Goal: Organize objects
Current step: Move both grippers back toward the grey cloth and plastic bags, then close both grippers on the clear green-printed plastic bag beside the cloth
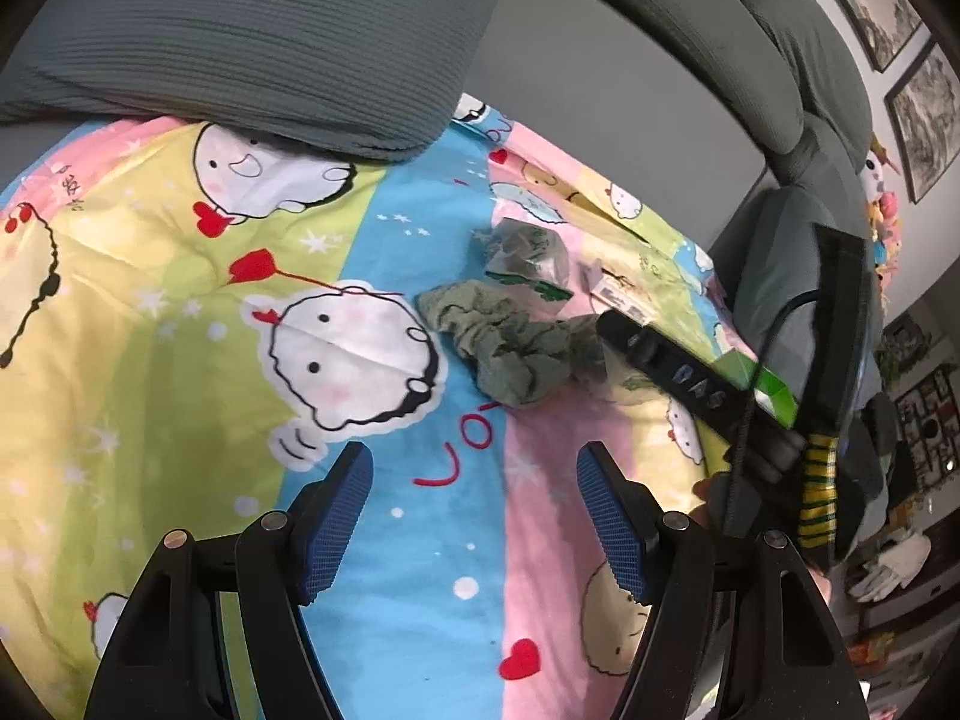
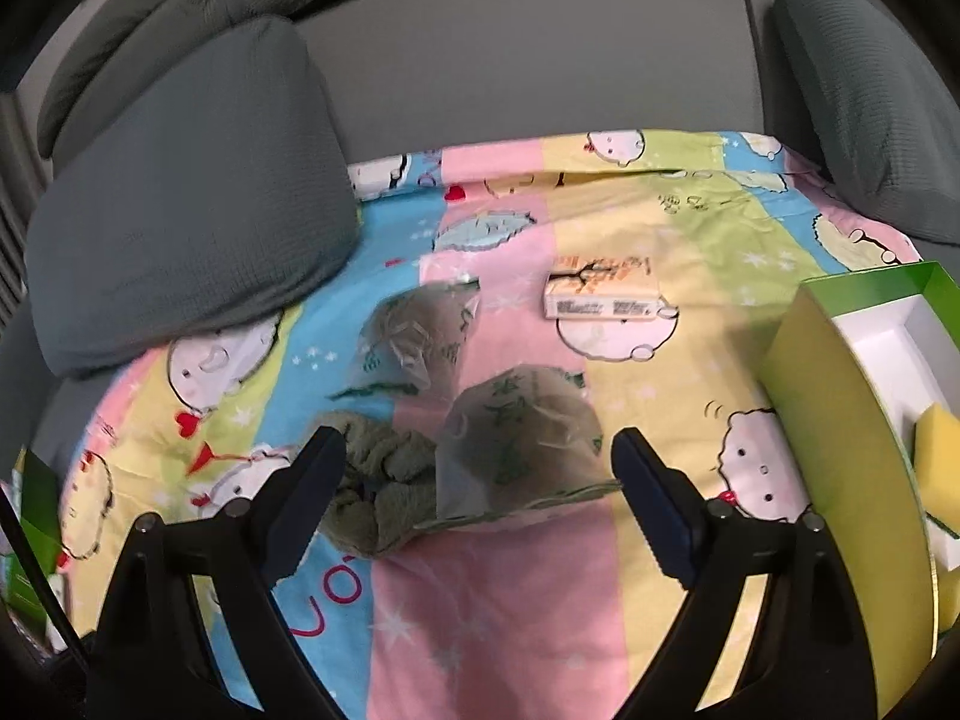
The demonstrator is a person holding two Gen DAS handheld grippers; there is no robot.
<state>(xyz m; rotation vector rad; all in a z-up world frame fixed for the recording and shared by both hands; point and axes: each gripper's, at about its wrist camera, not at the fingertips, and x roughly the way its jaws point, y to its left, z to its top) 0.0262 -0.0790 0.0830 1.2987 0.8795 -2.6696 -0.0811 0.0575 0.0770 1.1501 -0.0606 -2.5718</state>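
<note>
On a cartoon-print sheet lie a crumpled green cloth, two clear bags with green print, and a small pale carton. The nearer bag sits between the open fingers of my right gripper; the pads do not touch it. The farther bag lies behind. In the left wrist view, my left gripper hovers open over bare sheet, short of the green cloth and a bag. One black finger of the right gripper reaches in from the right.
An open green box with a white inside and a yellow sponge stands at the right. Grey cushions border the sheet at left, back and right. Framed pictures hang on the wall.
</note>
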